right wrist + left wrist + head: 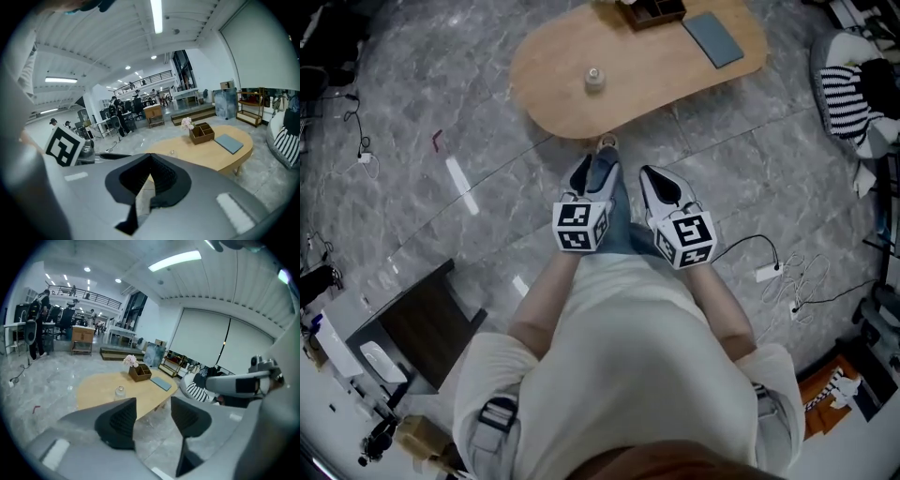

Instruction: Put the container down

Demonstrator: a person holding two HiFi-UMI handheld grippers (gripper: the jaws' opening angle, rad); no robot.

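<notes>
A small clear glass container (594, 79) with a lid stands alone on the oval wooden table (675, 80), a step ahead of me. It also shows in the left gripper view (120, 391) and faintly in the right gripper view (172, 152). I hold both grippers close to my body, over the floor and short of the table's near edge. My left gripper (594, 174) is open; only floor and table show between its dark pads (123, 420). My right gripper (654, 180) is shut with its pads (161, 176) meeting at the tip and nothing in them.
At the table's far end sit a wooden organiser (654, 9) with flowers and a grey-blue pad (713, 37). A striped cushion (848, 89) lies to the right, and cables (787, 277) trail on the floor. A dark cabinet (422, 323) stands at my left.
</notes>
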